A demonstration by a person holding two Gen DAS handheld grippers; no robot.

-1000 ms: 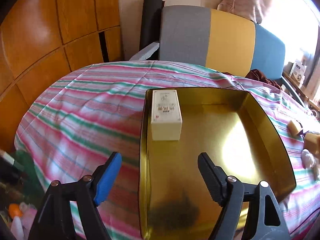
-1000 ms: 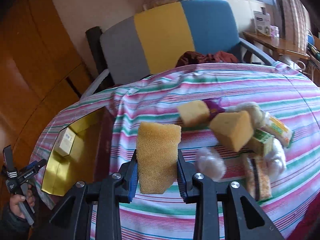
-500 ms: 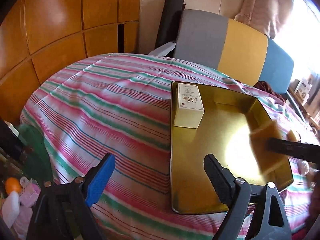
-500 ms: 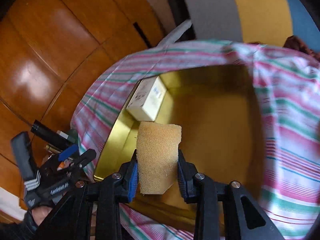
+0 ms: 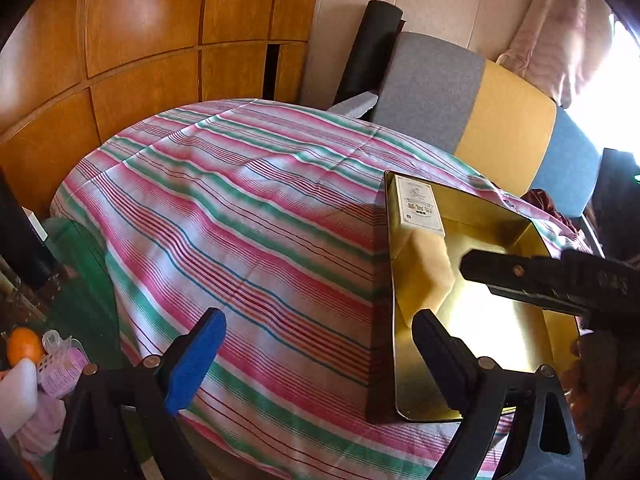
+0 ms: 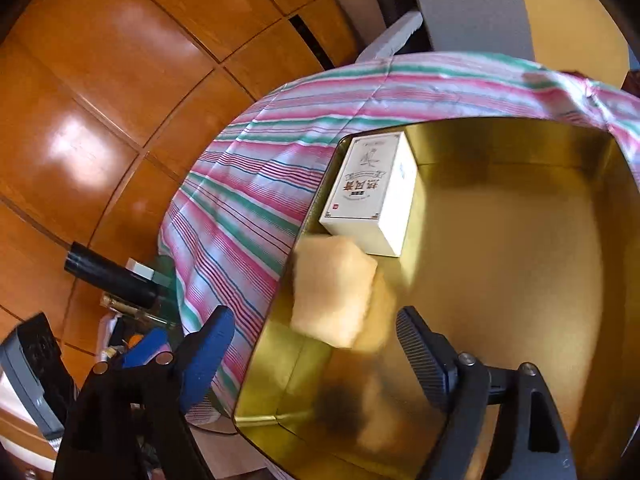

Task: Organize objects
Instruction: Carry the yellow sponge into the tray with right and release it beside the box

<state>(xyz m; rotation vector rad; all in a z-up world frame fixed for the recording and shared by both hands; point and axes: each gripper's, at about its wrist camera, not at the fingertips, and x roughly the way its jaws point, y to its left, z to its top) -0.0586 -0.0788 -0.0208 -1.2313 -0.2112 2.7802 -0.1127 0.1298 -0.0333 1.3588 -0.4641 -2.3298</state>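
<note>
A gold tin tray [image 5: 500, 320] [image 6: 520, 260] sits on the striped tablecloth [image 5: 248, 216]. A white printed box [image 5: 418, 208] [image 6: 372, 192] stands in its far left corner. A yellow sponge [image 6: 332, 288] [image 5: 428, 276], blurred, lies loose in the tray against the left wall, just in front of the box. My right gripper [image 6: 316, 356] hovers over the tray's near left part with its jaws opening; the sponge lies just beyond its tips and the pads do not touch it. My left gripper [image 5: 316, 360] hangs over the cloth and the tray's left wall, jaws opening, nothing between them.
A chair with a grey, yellow and blue back [image 5: 472, 100] stands behind the table. Wooden wall panels [image 5: 140, 40] close off the left. On the floor at lower left are an orange [image 5: 24, 346], bottles and a black cylinder [image 6: 108, 276].
The right gripper carried the sponge from the pile over the tray, then its jaws spread and let it go beside the box. The left gripper drew away to the left and widened.
</note>
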